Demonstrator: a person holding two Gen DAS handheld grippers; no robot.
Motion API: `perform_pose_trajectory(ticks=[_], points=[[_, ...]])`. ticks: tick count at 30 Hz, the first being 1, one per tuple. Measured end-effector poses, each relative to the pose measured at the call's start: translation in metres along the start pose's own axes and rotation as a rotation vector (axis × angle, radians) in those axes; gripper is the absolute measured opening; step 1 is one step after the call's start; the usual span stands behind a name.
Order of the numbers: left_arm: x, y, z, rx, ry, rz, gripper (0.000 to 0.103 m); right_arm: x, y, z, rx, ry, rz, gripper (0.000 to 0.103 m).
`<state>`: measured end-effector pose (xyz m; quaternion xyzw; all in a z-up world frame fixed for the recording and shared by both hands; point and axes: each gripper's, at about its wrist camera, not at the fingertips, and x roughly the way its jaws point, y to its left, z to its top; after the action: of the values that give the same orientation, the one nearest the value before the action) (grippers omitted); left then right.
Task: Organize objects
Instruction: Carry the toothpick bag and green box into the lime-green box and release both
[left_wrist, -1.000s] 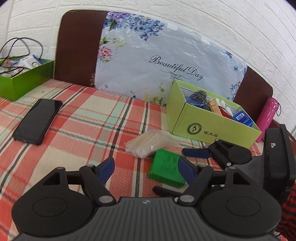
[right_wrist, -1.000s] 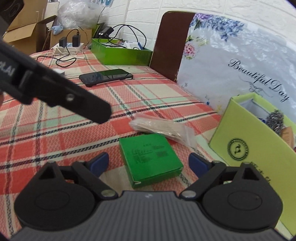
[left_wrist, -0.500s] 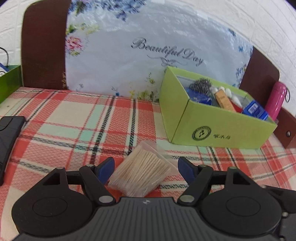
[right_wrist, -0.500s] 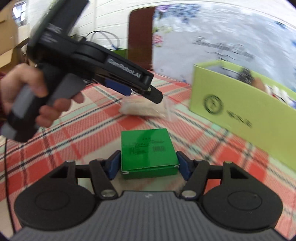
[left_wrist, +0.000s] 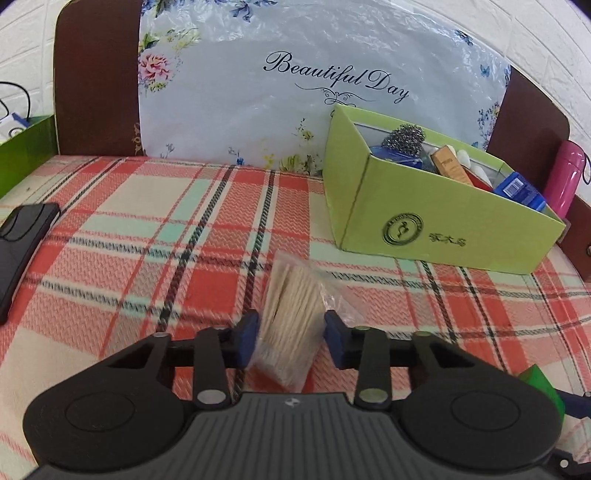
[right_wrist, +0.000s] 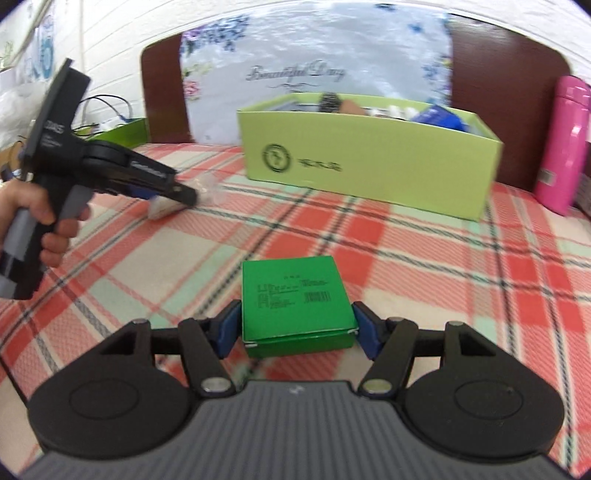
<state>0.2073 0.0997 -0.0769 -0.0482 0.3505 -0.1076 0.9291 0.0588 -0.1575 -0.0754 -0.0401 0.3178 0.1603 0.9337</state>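
Observation:
My left gripper (left_wrist: 291, 336) is shut on a clear bag of toothpicks (left_wrist: 291, 314) and holds it just above the plaid cloth. It also shows at the left of the right wrist view (right_wrist: 181, 194). My right gripper (right_wrist: 295, 326) is shut on a flat green box (right_wrist: 295, 299), both blue pads against its sides. A corner of the green box shows in the left wrist view (left_wrist: 543, 387). A lime-green cardboard box (left_wrist: 436, 221) with several items inside stands at the back right; it also shows in the right wrist view (right_wrist: 369, 155).
A pink bottle (right_wrist: 561, 144) stands right of the lime box by the brown headboard (left_wrist: 96, 88). A black phone (left_wrist: 22, 243) lies at the left. A dark green box (left_wrist: 22, 147) with cables sits far left. A floral plastic bag (left_wrist: 295, 92) leans on the headboard.
My left gripper swung from the green box to the toothpick bag and closed on it. My right gripper closed on the green box and turned toward the lime box.

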Motion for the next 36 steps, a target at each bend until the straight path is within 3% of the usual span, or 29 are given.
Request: perform_pose_trajectory(ticks=[8,9,12,15,18,20,21,23,24,28,36], points=[[-0.034,-0.039,-0.035,0.024,0.030,-0.031,0.032,-0.016,-0.011,-0.010,0.030,0.000,-0.033,0.064],[-0.036,-0.042,-0.037,0.032,0.027,-0.019,0.035,-0.016,-0.011,-0.009,0.026,0.002,-0.030,0.065],[-0.037,-0.045,-0.037,0.032,0.027,-0.001,0.055,-0.016,-0.009,-0.008,0.011,-0.006,-0.021,0.067],[-0.035,-0.043,-0.036,0.026,0.039,-0.002,0.055,-0.015,-0.009,-0.006,0.004,-0.013,-0.018,0.068],[-0.036,-0.045,-0.038,0.040,0.043,-0.002,0.052,-0.014,-0.012,-0.004,0.013,-0.004,-0.006,0.067],[-0.036,-0.047,-0.039,0.042,0.043,0.003,0.050,-0.013,-0.013,-0.005,0.016,0.005,0.003,0.061],[-0.037,-0.048,-0.039,0.040,0.044,0.003,0.039,-0.012,-0.014,-0.005,0.015,0.009,0.006,0.061],[-0.038,-0.049,-0.038,0.025,0.046,-0.009,0.032,-0.012,-0.015,-0.004,0.017,0.007,0.015,0.061],[-0.039,-0.050,-0.038,0.017,0.048,-0.020,0.023,-0.012,-0.015,-0.003,0.018,0.007,0.021,0.061],[-0.049,-0.060,-0.030,0.009,0.023,-0.068,0.020,-0.015,-0.017,0.005,0.021,-0.016,0.054,0.061],[-0.073,-0.086,0.018,-0.002,-0.110,-0.162,0.019,-0.025,-0.030,0.053,-0.004,-0.149,0.051,0.061]])
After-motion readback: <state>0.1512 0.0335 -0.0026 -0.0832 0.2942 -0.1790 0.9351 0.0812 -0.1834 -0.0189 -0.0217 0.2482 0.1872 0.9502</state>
